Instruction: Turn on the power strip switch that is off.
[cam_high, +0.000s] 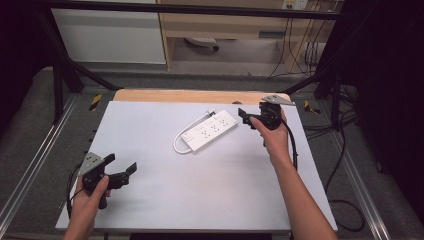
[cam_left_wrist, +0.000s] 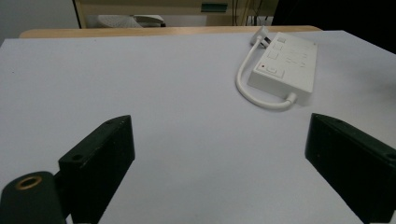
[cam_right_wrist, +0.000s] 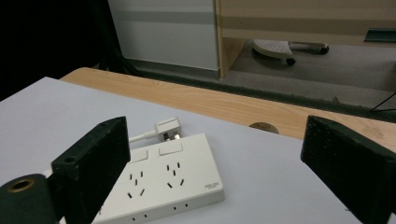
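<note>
the right claw (cam_high: 248, 117) is held by the person's right hand (cam_high: 274, 134) at the far right part of the counter (cam_high: 150, 150), its two black jaws spread wide apart with nothing between them. in the right gripper view the jaws stand on either side of the near end of a white power strip (cam_right_wrist: 163, 184), which lies flat on the white counter surface just below and ahead of them, not touched by either jaw. the strip's sockets face up, and its white plug (cam_right_wrist: 167, 127) lies on the counter just beyond the strip's far edge, joined by a white cord.

the left claw (cam_high: 121, 168) is held by the left hand (cam_high: 90, 197) at the near left part of the counter, also with its jaws wide apart and empty. in the left gripper view the bare counter lies between the jaws, and the power strip (cam_left_wrist: 285, 65) sits well ahead and off to the right, with its cord (cam_left_wrist: 252, 91) curling out from its near end in a loop and running up its left side to the plug.

from the high view the power strip (cam_high: 210, 131) lies at an angle near the middle of the counter, toward the far side, just beside the right claw and well apart from the left one. a strip of bare wood (cam_high: 200, 96) shows along the counter's far edge. beyond it are grey floor, a wooden shelf unit (cam_high: 225, 22) and dark cables (cam_high: 345, 150) trailing on the right.
</note>
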